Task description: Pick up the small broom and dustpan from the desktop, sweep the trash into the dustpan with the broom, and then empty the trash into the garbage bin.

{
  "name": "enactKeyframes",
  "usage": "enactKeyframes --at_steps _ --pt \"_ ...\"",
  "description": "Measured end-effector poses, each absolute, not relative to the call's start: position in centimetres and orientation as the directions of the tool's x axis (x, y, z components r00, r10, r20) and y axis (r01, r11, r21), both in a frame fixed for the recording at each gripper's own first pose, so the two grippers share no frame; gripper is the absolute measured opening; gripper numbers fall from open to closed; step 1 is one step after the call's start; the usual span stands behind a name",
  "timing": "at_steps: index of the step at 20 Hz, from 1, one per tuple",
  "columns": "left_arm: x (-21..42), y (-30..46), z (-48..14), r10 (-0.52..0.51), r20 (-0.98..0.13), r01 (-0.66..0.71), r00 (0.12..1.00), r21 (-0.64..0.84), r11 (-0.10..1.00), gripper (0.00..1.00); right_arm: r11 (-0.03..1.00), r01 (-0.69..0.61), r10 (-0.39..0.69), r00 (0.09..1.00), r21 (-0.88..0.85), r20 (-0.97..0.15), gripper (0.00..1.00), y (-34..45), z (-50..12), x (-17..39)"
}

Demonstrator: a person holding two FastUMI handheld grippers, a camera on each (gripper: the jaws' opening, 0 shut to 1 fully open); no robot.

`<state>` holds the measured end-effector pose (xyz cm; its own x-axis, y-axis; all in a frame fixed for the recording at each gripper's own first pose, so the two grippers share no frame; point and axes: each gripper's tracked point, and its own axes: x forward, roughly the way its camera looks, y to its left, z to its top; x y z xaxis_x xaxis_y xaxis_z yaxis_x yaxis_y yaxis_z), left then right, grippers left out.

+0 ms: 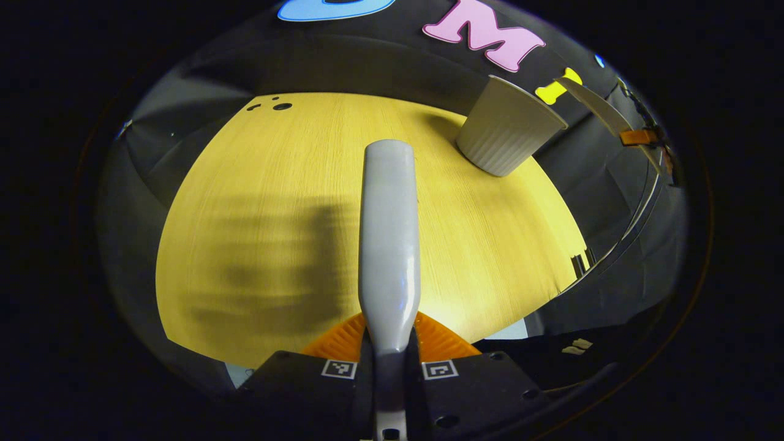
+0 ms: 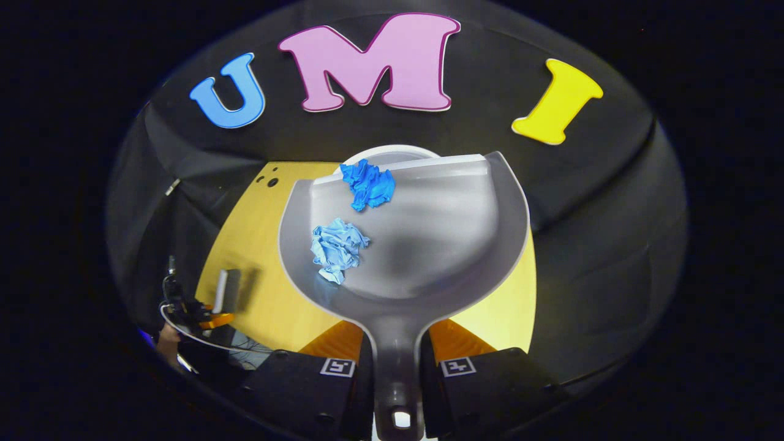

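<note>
In the left gripper view, the left hand-held gripper [image 1: 390,361] is squeezed tight on the broom [image 1: 389,245], holding its handle between both fingers, and the broom pokes out above the yellow table [image 1: 257,233]. A dark shadow [image 1: 275,269] lies on the table beside it. Farther off stands the garbage bin [image 1: 508,131], a pale ribbed cup near the back edge of the table, with its top open. In the right gripper view, the right hand-held gripper [image 2: 397,367] is closed on the handle of the dustpan [image 2: 429,245], gripping it from both sides. Two bits of trash sit in the dustpan: a light blue paper ball [image 2: 337,248] near the middle and a dark blue paper ball [image 2: 369,184] up by the front lip. The white rim of the bin peeks out just past that lip. So I think the picking up and the sweeping are done. What is left is to tip the dustpan so both balls fall into the bin. Nothing stands in the way that I can see. The balls could roll off and miss the bin if the dustpan tips too fast.
</note>
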<state>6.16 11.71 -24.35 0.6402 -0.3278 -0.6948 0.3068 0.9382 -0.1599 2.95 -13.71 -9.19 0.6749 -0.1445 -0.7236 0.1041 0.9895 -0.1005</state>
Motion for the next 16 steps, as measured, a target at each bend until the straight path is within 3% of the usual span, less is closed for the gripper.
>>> enactKeyframes --at_steps 5,8,16 --pt "6.2 12.9 -20.8 -0.308 -0.647 0.241 0.697 -0.193 0.951 0.28 0.973 0.16 -0.232 0.676 -0.169 -0.7 0.35 -16.4 -10.5 9.0" --pt "6.7 13.3 -18.4 -0.308 -0.614 0.208 0.727 -0.23 0.951 0.24 0.964 0.193 -0.266 0.67 -0.183 -0.693 0.36 -17.2 -11.5 12.3" --pt "8.4 14.9 -16.2 -0.262 -0.624 0.211 0.736 -0.156 0.965 0.24 0.872 0.168 -0.448 0.651 -0.459 -0.613 0.36 -19.2 -13.7 16.4"
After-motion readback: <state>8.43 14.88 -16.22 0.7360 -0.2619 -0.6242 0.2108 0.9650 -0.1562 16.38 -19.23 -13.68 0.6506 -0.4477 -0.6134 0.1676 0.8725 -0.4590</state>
